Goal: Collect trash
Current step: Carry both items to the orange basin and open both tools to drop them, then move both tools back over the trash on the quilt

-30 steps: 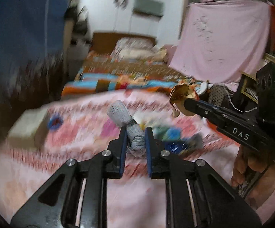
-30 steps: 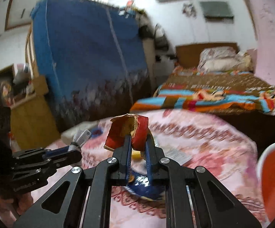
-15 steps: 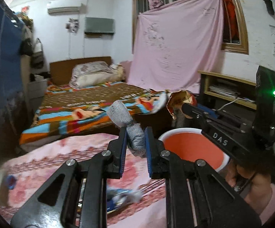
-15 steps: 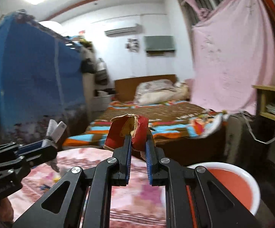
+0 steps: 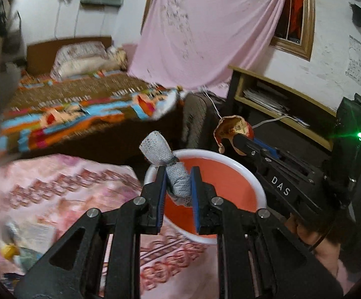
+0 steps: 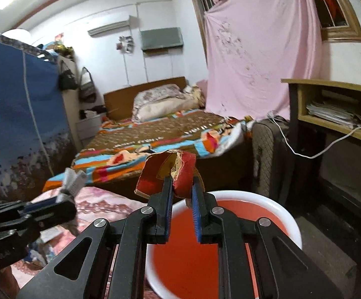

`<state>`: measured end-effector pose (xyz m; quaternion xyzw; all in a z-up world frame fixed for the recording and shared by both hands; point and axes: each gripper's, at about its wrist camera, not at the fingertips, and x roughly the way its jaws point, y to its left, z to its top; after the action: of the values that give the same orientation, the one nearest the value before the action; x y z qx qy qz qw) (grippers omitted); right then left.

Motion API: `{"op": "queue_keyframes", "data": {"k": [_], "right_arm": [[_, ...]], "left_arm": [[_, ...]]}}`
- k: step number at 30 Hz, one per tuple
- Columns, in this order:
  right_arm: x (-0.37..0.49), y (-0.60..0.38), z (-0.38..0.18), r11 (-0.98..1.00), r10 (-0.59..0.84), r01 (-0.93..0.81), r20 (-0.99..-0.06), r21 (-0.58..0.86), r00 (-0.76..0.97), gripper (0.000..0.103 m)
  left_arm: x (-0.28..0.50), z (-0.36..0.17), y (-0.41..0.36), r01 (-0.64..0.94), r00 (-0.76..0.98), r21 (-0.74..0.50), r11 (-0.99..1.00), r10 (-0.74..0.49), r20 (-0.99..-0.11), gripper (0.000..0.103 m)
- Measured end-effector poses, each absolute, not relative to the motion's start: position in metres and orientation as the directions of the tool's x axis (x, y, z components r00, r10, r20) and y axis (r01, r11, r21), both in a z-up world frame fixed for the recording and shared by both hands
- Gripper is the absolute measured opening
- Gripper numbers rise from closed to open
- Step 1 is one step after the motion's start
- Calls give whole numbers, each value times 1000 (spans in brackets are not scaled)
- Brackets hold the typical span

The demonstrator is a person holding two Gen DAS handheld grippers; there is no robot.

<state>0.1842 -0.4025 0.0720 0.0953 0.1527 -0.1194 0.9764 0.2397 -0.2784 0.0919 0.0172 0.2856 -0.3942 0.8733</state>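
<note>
My left gripper (image 5: pixel 178 177) is shut on a grey-white crumpled wrapper (image 5: pixel 165 158), held over the near rim of a red basin with a white rim (image 5: pixel 232 172). My right gripper (image 6: pixel 181 188) is shut on a torn red and yellow paper wrapper (image 6: pixel 163 173), held over the same basin (image 6: pixel 275 205). In the left wrist view the right gripper (image 5: pixel 232 137) shows at the right with its red wrapper (image 5: pixel 232 128). In the right wrist view the left gripper (image 6: pixel 63 198) shows at the left with its wrapper (image 6: pixel 73 180).
A pink patterned cloth (image 5: pixel 55 194) covers the surface left of the basin, with more litter (image 5: pixel 18 239) on it. A bed with a striped blanket (image 6: pixel 155 139) lies behind. A wooden shelf (image 6: pixel 335 114) and a pink hanging sheet (image 6: pixel 255 49) stand at the right.
Both grippers have swung right from the pink cloth to over the red basin, each still holding its wrapper.
</note>
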Motion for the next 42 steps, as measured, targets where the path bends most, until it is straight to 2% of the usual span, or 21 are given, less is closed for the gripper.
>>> {"op": "queue_keyframes", "data": {"k": [10,13,15,17,28,31,34,36,37,38,40,42], "right_arm": [[187,-419,65,932,-225,316,-404,175,887,13],[188,-422,63,928,-224,326,-426,183,876,14],[189,-423,63,926,-223,330,-438,185,871,17],[189,-424,62,925,-221,331,-442,189,870,29],[187,-425,65,926,-210,315,-412,206,886,31],[183,-419,70,934,-195,286,-364,213,910,49],[178,-408,78,946,-178,249,-307,208,935,49],[176,-398,82,954,-167,226,-276,198,947,50],[175,-394,84,957,-162,215,-259,194,952,55],[173,-388,86,961,-154,202,-241,188,958,70],[170,-377,89,968,-142,178,-197,176,970,87],[165,-368,93,973,-128,154,-154,171,980,91]], "left_arm": [[254,70,-307,696,402,-296,654,-696,-595,5],[259,67,-307,682,389,-321,657,-698,-602,8],[262,66,-306,670,385,-340,660,-701,-601,13],[263,65,-305,663,388,-346,664,-700,-599,17],[258,71,-281,618,496,-312,722,-666,-558,28],[253,76,-265,590,566,-275,759,-631,-530,35],[243,83,-243,541,654,-235,808,-579,-486,44],[237,88,-226,505,704,-221,834,-546,-454,55],[234,91,-216,484,728,-216,848,-527,-439,57],[229,94,-204,459,755,-214,862,-506,-417,62],[223,99,-185,421,794,-205,884,-468,-387,70],[217,101,-169,388,825,-192,901,-433,-362,77]]}}
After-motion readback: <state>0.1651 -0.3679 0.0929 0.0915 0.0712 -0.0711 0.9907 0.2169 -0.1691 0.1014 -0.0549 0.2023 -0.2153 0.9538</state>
